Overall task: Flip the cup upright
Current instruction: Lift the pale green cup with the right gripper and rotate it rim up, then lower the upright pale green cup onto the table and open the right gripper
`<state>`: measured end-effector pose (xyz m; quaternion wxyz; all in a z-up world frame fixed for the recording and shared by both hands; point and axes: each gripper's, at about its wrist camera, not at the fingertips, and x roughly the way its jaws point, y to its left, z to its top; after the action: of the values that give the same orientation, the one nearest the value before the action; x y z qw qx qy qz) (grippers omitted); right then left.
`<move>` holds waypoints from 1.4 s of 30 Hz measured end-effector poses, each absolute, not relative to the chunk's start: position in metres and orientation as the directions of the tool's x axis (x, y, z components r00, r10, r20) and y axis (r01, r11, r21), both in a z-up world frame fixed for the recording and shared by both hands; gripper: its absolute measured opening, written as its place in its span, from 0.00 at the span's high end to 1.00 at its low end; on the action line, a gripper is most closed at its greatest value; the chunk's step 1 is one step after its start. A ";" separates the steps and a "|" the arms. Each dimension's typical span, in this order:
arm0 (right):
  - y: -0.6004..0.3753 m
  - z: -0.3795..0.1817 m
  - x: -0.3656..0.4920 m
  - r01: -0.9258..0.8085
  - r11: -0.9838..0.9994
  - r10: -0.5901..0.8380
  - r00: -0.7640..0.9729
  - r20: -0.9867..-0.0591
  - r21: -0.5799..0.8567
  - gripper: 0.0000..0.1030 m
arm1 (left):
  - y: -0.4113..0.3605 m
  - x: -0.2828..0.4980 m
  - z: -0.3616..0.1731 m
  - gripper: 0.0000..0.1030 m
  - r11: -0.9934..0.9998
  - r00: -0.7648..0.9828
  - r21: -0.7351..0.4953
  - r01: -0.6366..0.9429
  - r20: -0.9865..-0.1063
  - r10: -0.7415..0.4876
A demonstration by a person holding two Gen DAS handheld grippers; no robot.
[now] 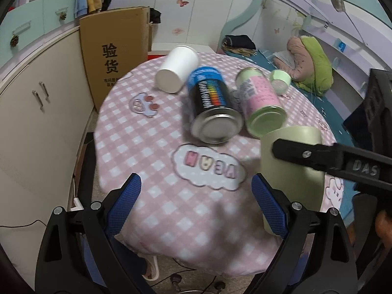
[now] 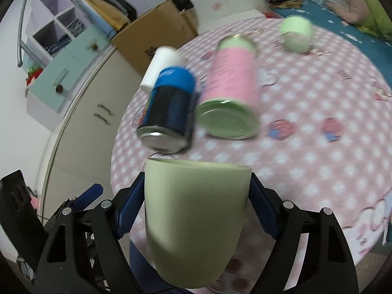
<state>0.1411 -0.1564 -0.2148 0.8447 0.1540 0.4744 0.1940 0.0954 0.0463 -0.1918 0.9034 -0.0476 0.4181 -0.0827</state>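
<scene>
On the round pink-checked surface (image 1: 152, 171), a black-and-blue metal can (image 1: 212, 107) lies beside a pink-and-green tin (image 1: 259, 100). A white paper cup (image 1: 177, 68) lies toward the far edge, beside a brown cardboard box (image 1: 115, 56).

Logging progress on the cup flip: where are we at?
Done: the right gripper has the green cup clamped between its fingers, rim up, lifted near the table edge. In hand: the cup looks upright but is not yet set down. Left: place it on the table and release. The left gripper is open and empty. The cans lie on their sides, untouched.
</scene>
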 end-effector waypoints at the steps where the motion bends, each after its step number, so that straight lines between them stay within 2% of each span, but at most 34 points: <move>1: -0.166 -0.211 0.138 -0.178 0.880 0.467 0.494 -0.733 0.441 0.25 | 0.041 0.096 -0.191 0.11 0.981 0.638 -0.157 0.115 -0.746 -0.193; 8: -0.187 -0.183 0.126 -0.169 0.959 0.280 0.668 -0.690 0.226 0.25 | 0.014 0.110 -0.188 0.11 0.980 0.645 -0.159 0.120 -0.738 -0.199; 13: -0.193 -0.187 0.129 -0.143 0.984 0.179 0.719 -0.672 0.109 0.26 | 0.003 0.120 -0.187 0.11 0.982 0.648 -0.152 0.108 -0.739 -0.186; 26: -0.192 -0.185 0.126 -0.145 0.987 0.151 0.729 -0.668 0.065 0.26 | -0.004 0.123 -0.179 0.11 0.987 0.667 -0.129 0.095 -0.728 -0.159; 36: -0.193 -0.184 0.113 -0.141 0.985 0.169 0.728 -0.665 0.097 0.25 | -0.003 0.114 -0.174 0.11 0.988 0.680 -0.122 0.091 -0.717 -0.151; 42: -0.194 -0.175 0.102 -0.143 0.985 0.172 0.748 -0.641 0.098 0.18 | 0.002 0.099 -0.163 0.11 0.989 0.701 -0.121 0.084 -0.698 -0.145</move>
<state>0.1024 -0.1938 -0.1748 0.9347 0.0211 0.3446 0.0844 0.0986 0.0023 -0.1634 0.9214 -0.0401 0.3816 -0.0621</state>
